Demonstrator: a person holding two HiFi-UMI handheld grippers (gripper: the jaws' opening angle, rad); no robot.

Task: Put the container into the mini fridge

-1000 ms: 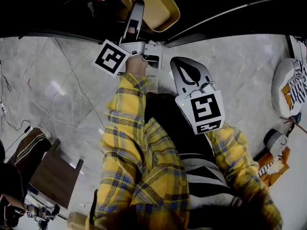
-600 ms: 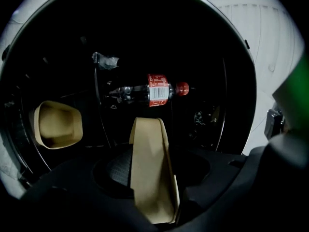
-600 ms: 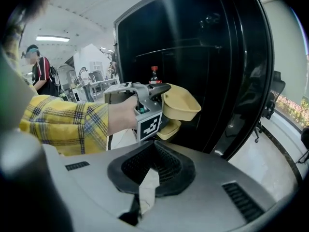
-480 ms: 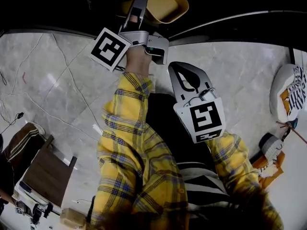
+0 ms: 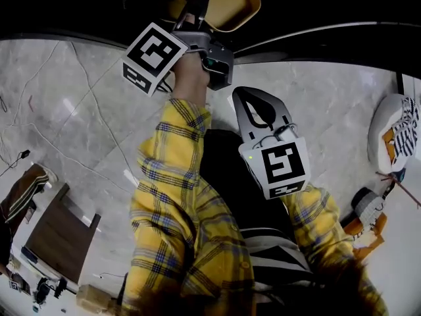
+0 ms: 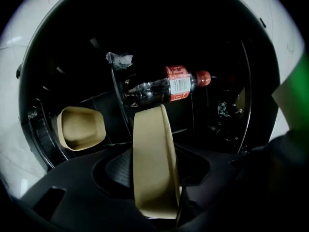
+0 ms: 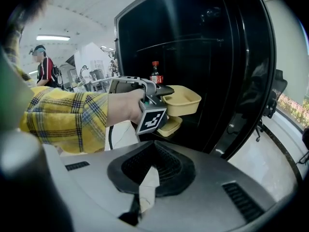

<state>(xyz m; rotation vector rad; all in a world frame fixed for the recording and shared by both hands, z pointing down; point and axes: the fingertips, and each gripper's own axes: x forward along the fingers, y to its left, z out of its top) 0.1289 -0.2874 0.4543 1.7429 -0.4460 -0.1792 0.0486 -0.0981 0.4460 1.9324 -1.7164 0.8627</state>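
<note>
Left gripper view: the tan plastic container (image 6: 150, 144) shows edge-on, its rim clamped between the left gripper's (image 5: 198, 2) jaws, right inside the black mini fridge (image 7: 203, 23). A second tan tub (image 6: 81, 128) and a red-capped cola bottle (image 6: 164, 88) sit in there too. The right gripper (image 5: 245, 96) hangs outside, jaws together, empty.

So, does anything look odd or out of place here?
One thing: a pale scrap, like paper or tape, sticks up at the closed jaws of the right gripper. It has no part in the task. The held container looks whole and level.
</note>
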